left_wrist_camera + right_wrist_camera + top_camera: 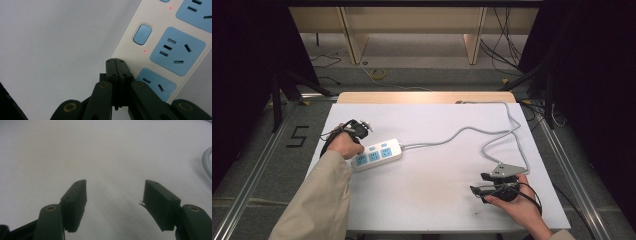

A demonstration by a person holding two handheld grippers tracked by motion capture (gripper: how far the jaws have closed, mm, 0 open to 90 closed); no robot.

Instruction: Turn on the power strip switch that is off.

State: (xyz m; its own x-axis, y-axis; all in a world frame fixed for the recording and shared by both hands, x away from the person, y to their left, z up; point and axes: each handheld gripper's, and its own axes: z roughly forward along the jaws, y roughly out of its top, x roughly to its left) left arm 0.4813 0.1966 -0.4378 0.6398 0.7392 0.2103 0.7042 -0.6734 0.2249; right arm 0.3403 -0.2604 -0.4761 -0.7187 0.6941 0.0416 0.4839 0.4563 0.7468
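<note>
Power strip (376,155), long axis slanting across the desk (437,195): left hand-held gripper (115,61), jaws together, at its near end; right hand-held gripper (115,195), jaws apart, well away.

Your left forearm, in a beige sleeve, comes in from the near left and angles toward the far side, ending at your left hand (344,145) about midway up the left edge of the scene. That hand wraps the left gripper (115,60), whose 2 jaws are pressed flat together, tips meeting with no gap, nothing between them.

Your right hand (518,202) sits at the near right, wrist bent, palm cupping the right gripper (477,184), which points left and lies about level. In the right gripper view its 2 jaws stand wide apart, and nothing lies between them.
</note>
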